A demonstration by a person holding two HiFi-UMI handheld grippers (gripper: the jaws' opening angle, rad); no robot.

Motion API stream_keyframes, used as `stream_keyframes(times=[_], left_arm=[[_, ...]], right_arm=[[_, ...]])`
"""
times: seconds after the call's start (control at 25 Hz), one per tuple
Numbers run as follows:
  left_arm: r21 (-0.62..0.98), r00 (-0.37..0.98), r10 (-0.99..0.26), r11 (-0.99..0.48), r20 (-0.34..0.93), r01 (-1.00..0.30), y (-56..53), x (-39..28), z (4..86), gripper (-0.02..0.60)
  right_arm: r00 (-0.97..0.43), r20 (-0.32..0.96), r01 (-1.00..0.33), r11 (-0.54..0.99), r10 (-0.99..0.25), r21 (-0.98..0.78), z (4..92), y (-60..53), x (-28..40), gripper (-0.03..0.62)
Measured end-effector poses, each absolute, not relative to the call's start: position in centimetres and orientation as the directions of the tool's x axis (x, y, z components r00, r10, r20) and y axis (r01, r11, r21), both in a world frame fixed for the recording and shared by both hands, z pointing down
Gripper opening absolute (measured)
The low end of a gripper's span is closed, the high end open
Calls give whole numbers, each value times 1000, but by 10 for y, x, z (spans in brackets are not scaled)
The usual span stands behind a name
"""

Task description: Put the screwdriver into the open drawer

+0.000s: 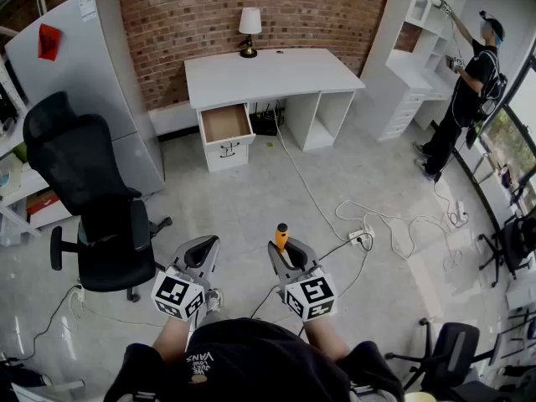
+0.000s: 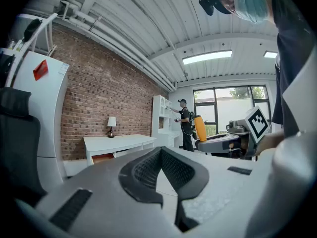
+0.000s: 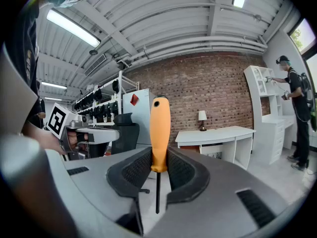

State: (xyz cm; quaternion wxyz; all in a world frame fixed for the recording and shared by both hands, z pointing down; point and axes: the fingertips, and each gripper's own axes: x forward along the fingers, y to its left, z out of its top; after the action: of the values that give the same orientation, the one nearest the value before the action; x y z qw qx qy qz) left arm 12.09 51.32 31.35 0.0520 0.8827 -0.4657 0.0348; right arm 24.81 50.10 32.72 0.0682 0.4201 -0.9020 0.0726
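Screwdriver point(image 3: 160, 133): pinched in the right gripper point(image 1: 283, 256). The pads close on the lower part of the orange handle. The handle stands upright above the jaws and the dark shaft hangs down between them. It touches nothing but the pads.

Left gripper point(image 2: 161, 170): just beside the right one, at the same level. Its pads are pressed together at the tips with nothing between them. It plays no part in the hold.

Drawer point(image 1: 226, 124): pulled out of the white desk point(image 1: 268, 74), far ahead of both grippers and a little left of the right gripper's line. Its brown inside faces up, and from the head view nothing shows in it. Bare floor lies between it and the grippers.

Off to the sides: a black office chair point(image 1: 92, 199) to the left of the left gripper, and loose cables point(image 1: 377, 220) on the floor ahead and right of the right gripper.

Progress, as a judgement: the pickup is done and the grip looks firm. What is left is the whole carry across to the desk, lowering the tool over the open drawer and letting go. The cables sit off the direct line.
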Motion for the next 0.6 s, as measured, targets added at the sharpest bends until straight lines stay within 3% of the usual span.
stream_keyframes(times=[0.6], left_arm=[[85, 539, -836, -532, 104, -842, 502, 132, 320, 6]], right_arm=[[-665, 165, -746, 656, -728, -111, 326, 490, 258, 83]])
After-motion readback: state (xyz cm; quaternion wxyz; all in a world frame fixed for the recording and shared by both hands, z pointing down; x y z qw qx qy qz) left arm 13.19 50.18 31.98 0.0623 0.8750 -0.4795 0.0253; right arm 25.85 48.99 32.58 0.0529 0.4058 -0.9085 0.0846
